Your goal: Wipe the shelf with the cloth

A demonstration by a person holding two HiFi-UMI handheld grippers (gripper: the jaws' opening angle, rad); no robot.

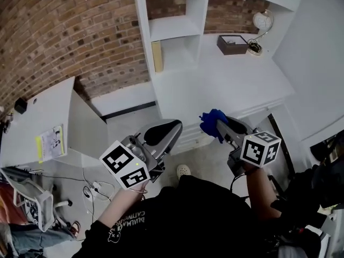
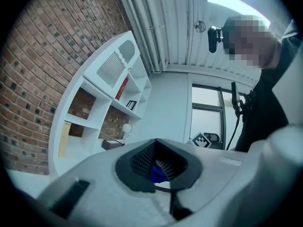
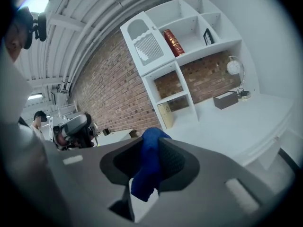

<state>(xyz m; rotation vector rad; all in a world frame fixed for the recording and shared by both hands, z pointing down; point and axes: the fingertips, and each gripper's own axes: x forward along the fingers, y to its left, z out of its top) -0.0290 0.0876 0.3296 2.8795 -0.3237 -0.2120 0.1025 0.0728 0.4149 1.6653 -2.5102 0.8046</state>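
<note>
The right gripper (image 1: 217, 127) has its jaws clamped on the blue cloth (image 1: 211, 122), which bunches out past the tips and hangs down between the pads in the right gripper view. The left gripper (image 1: 171, 129) holds nothing. Its jaws are drawn nearly together, leaving only a narrow slit through which a bit of the blue cloth shows beyond.

The white shelf (image 1: 174, 28) stands on the far side, straight ahead of both grippers and well apart from them, with the white counter (image 1: 231, 85) lying between. Its boards run left to right, so a wipe would likely travel along that line. The cloth points toward the shelf, and the right gripper is the better placed of the two to reach it. It must first cross the near edge of the counter.

A brown box (image 1: 232, 44) and a round lamp (image 1: 262, 21) sit on the far right of the counter, clear of the open shelf bays.

No brand or label can be read. The print on the person's dark shirt (image 1: 129, 222) and the spine of the red book (image 3: 173, 42) are too small to make out.
</note>
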